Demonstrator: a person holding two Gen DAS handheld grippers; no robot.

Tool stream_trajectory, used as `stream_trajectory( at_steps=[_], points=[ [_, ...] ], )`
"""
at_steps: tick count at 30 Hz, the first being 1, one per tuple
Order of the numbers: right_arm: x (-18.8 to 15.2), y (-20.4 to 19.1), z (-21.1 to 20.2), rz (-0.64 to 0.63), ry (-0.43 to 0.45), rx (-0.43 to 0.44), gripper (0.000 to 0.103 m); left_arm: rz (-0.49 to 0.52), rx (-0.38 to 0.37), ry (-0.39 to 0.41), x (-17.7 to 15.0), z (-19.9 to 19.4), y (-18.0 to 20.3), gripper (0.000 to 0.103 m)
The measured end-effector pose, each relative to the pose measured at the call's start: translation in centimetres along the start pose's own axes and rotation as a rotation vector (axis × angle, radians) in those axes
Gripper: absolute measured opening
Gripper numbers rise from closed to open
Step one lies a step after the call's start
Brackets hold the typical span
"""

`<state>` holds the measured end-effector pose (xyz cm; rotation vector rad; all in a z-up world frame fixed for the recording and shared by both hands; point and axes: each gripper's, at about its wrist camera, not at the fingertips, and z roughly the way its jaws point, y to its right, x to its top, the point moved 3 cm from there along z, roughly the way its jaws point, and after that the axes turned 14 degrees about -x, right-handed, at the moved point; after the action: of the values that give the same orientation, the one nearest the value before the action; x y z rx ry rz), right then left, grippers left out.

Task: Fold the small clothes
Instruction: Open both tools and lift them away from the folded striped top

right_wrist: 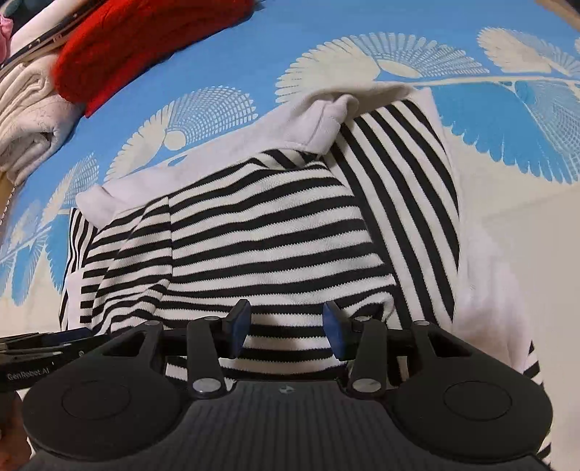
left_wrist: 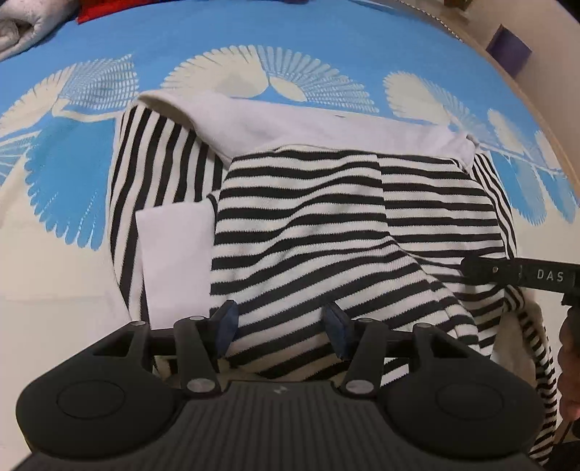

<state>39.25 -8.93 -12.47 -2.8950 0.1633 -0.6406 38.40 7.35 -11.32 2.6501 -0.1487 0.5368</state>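
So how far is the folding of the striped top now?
Partly done: the striped top lies on the blue patterned sheet with one side folded over. Nothing is gripped; the left gripper and right gripper are open above its near edge. Further folds look left.

Each tool, left (left_wrist: 281, 328) and right (right_wrist: 286, 328), is matte black with a ribbed housing, two round side discs, silver pivot screws and blue-padded fingers (right_wrist: 239, 326) (white "DAS" lettering at frame right, "GenRobot.AI" at lower left).

Black-and-white striped garment (left_wrist: 308, 224) on blue-and-cream cloth (left_wrist: 217, 32).
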Motion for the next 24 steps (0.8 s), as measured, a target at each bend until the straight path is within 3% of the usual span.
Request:
stream_trajectory(
  at_steps=[3, 5, 8, 13, 17, 22, 24],
  points=[
    [0.7, -0.4, -1.1, -0.005, 0.049, 0.019, 0.046, -0.057, -0.016, 0.042, 0.5, -0.7, -0.9, 0.057],
    [0.8, -0.1, -1.0, -0.017, 0.065, 0.006, 0.046, -0.07, -0.009, 0.024, 0.5, -0.1, -1.5, 0.057],
    [0.6, 0.7, 1.0, -0.046, 0.012, -0.051, 0.046, -0.039, 0.002, -0.017, 0.6, 0.5, -1.5, 0.057],
    [1.9, 0.7, -0.4, -0.015, 0.028, -0.02, 0.046, -0.011, 0.018, -0.006, 1.4, -1.3, -1.1, 0.057],
    [3.2, 0.8, -3.1, -0.005, 0.099, 0.004, 0.046, -0.005, 0.047, 0.076, 2.8, -4.4, -1.4, 0.057],
    [4.4, 2.0, -7.9, 0.019, 0.264, 0.005, 0.046, -0.012, 0.108, 0.213, 3.3, -8.5, -1.0, 0.056],
    [4.3, 2.7, -10.1, 0.023, 0.338, 0.008, 0.046, 0.002, 0.133, 0.275, 2.9, -10.0, -0.2, 0.051]
  ],
)
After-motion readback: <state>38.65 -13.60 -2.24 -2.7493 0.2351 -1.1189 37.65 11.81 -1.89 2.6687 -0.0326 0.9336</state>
